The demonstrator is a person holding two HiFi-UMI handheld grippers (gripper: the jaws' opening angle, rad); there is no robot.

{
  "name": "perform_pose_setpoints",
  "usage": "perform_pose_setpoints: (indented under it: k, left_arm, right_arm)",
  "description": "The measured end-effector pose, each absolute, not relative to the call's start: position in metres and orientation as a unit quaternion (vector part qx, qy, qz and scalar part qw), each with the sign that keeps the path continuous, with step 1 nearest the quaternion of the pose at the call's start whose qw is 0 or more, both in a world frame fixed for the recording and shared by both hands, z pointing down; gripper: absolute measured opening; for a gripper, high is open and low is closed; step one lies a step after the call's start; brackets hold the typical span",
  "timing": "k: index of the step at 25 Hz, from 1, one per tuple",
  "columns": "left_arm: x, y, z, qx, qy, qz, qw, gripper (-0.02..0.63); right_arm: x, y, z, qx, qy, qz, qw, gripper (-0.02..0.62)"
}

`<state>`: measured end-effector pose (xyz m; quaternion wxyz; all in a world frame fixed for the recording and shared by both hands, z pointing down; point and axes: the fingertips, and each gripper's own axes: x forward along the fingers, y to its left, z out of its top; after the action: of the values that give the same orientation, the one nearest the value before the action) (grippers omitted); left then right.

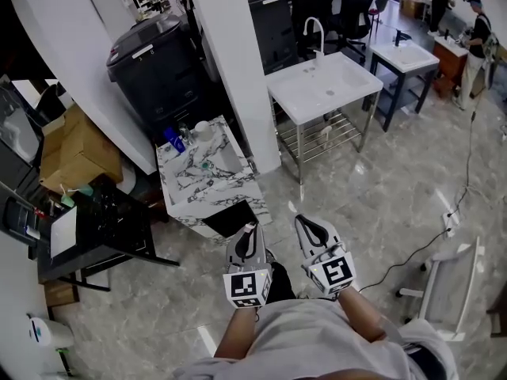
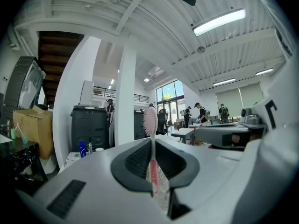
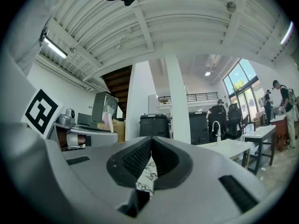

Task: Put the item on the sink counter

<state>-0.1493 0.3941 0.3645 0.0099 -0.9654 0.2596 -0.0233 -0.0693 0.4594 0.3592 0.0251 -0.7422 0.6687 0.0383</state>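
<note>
While the left hand-held gripper (image 1: 247, 234) pinches it between its jaws, the toothbrush (image 2: 150, 120) shows as a slim pink thing. It has a see-through pink handle and a paler, oval bristle head. Its long axis runs along the jaws. The handle is clamped low between the dark pads, and the head rises free above the jaw tips, pointing away from the person. In the head view the head of the toothbrush points toward the marbled sink desk (image 1: 242, 187). It is near the front edge of this desk but not touching it, and it is held above the floor (image 1: 380, 204).

Just beside it, the right hand-held gripper (image 1: 307, 224) has its jaws pressed together with nothing between them.

At the far left of the room stand a cardboard box (image 1: 67, 145) and a black desk (image 1: 103, 220) with small things on it. Behind the marbled sink desk is a dark grey bin (image 1: 154, 62), and a blue bottle (image 1: 174, 141) stands at the back of that desk. A white pillar (image 1: 238, 70) rises beside it. Further right is a white sink (image 1: 325, 85) on a metal frame. At the far right edge a person (image 1: 479, 34) stands at another counter. The floor is of glossy grey marble tiles. A cable (image 1: 412, 252) lies on it, near a white chair (image 1: 447, 287).
</note>
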Motion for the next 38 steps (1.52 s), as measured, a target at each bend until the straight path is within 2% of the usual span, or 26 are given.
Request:
perform_pose_setpoints:
  k: [10, 38]
  left_arm:
    - [-0.116, 0.336, 0.365, -0.964, 0.265, -0.009, -0.002, 0.032]
    - [-0.056, 0.062, 0.392, -0.963, 0.266, -0.043, -0.030, 0.032]
  right_arm:
    - [-0.036, 0.408, 0.360, -0.736, 0.677, 0.026, 0.012, 0.005]
    - [0.028, 0.129, 0.379, -0.722, 0.692, -0.015, -0.017, 0.005]
